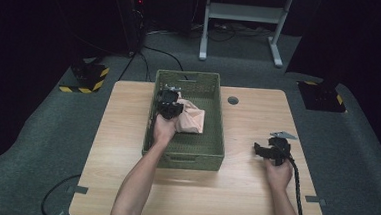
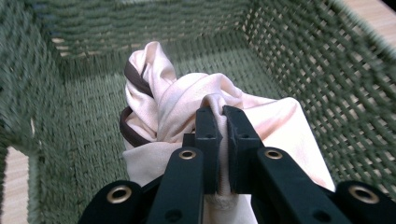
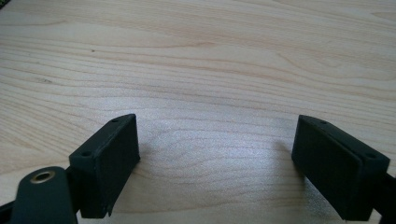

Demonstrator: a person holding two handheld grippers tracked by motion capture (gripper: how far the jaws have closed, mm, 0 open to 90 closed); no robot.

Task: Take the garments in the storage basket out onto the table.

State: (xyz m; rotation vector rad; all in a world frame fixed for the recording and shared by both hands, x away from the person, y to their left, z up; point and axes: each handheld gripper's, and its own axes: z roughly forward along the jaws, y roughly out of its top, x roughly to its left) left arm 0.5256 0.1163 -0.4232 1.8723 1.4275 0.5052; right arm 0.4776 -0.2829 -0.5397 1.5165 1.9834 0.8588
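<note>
While the pale wooden table (image 1: pixel 246 141) stands on grey carpet in a dark room, the left gripper (image 2: pixel 223 116) pinches the bunched pale pink cloth (image 2: pixel 187 100), its long axis lying along the green woven basket (image 1: pixel 217 134), and the right gripper (image 3: pixel 215 149) rests with jaws spread.

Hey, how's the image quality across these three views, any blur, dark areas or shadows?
High view: the table is lit, the room behind is nearly black. Left gripper view: the basket walls smear towards the edges, while the cloth pinched in the left gripper stays fairly sharp. Right gripper view: crisp wood grain, with soft shadows beside the jaws of the open right gripper.
</note>
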